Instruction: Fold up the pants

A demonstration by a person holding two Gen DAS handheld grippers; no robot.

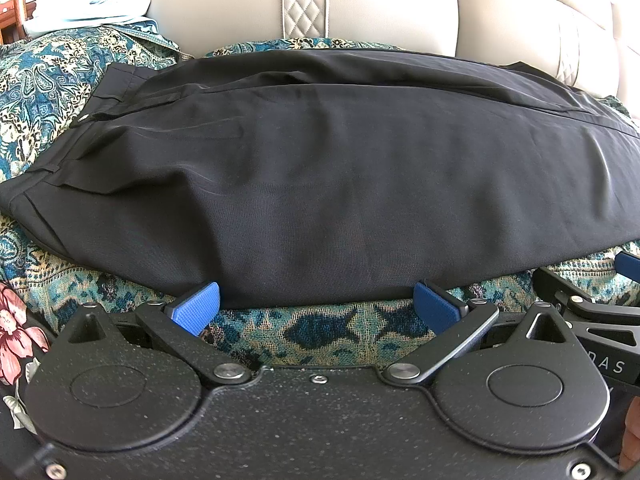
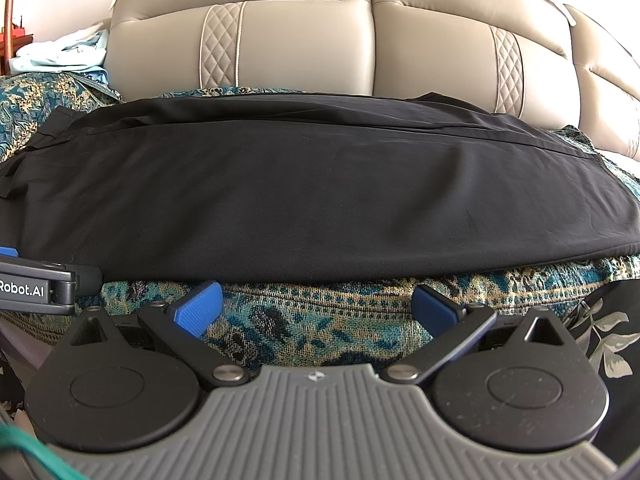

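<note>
Black pants (image 1: 320, 176) lie flat on the patterned sofa cover, folded lengthwise, waistband at the left and legs running right. They also fill the right wrist view (image 2: 320, 192). My left gripper (image 1: 318, 306) is open and empty at the pants' near edge, its blue pads (image 1: 196, 308) just touching or short of the fabric. My right gripper (image 2: 318, 304) is open and empty, just in front of the near edge further right. Each gripper shows at the edge of the other's view.
A teal and beige patterned cover (image 1: 320, 328) lies under the pants. The beige leather sofa backrest (image 2: 304, 40) rises behind. Light blue cloth (image 1: 92, 4) is piled at the far left. Floral fabric (image 2: 604, 332) shows at the near right.
</note>
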